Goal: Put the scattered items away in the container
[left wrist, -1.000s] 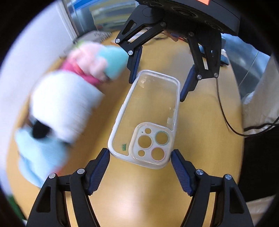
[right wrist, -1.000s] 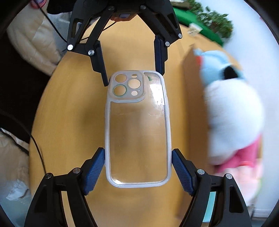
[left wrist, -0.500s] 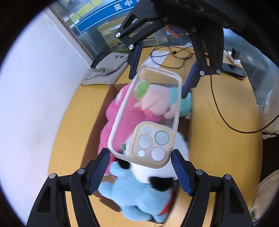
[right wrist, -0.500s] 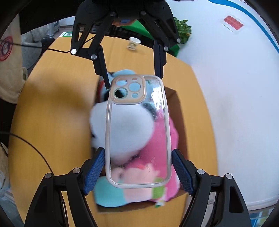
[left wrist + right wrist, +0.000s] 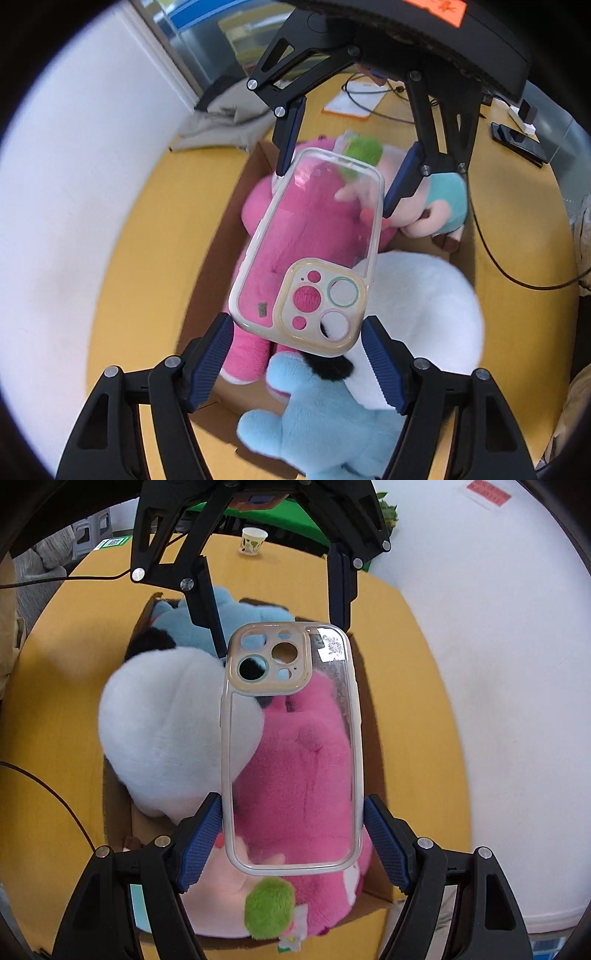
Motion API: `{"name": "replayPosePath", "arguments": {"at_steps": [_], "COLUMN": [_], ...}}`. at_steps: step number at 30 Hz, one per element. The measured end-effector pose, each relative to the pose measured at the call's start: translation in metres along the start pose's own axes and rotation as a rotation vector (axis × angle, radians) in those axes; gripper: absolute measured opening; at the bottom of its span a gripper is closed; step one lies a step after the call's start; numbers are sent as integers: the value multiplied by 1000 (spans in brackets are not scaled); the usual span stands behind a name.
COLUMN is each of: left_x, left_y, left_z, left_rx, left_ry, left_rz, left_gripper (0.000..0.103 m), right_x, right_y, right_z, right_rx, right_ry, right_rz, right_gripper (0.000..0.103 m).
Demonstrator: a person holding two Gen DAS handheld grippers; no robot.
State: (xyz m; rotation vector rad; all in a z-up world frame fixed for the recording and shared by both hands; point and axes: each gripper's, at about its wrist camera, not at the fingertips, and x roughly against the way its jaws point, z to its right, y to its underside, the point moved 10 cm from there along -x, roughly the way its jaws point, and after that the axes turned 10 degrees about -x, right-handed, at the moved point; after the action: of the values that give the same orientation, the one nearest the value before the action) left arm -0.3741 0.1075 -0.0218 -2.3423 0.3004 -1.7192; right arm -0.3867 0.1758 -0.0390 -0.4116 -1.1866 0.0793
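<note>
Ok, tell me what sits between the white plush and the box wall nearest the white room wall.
The pink plush fills that stretch, pressed against the white plush, reaching toward the cardboard box wall, in the right wrist view.

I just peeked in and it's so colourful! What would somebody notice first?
Probably the clear plastic phone case held in the air between two sets of tongs, one at each end. Right below it sits a brown cardboard box stuffed with plush toys: a fluffy bright pink one, a big white one and a light blue one.
</note>
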Motion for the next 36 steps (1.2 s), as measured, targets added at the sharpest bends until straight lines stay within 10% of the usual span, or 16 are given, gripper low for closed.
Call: {"name": "replayPosePath", "arguments": {"at_steps": [7,15,24,31,36], "left_x": [-45,-7,64,101,103], "left_y": [9,10,56,72,69], "left_z": [-11,-4,46,132,188], "left_rx": [93,202,472,804,959], "left_ry": [40,11,-220,-344,-381], "left_rz": [-3,122,232,391,455], "left_gripper": [60,60,68,72,73], "right_x": [-59,-69,37,89,75], "right_y": [12,21,20,39,61], "right_z": [11,1,-7,-113,-163], "right_rx": [-68,-114,-441,-740,-1029], "right_ry": [-53,-53,237,375,461], "right_rz": [-71,-110,236,436,361], "right_gripper": [81,91,98,102,102]}}
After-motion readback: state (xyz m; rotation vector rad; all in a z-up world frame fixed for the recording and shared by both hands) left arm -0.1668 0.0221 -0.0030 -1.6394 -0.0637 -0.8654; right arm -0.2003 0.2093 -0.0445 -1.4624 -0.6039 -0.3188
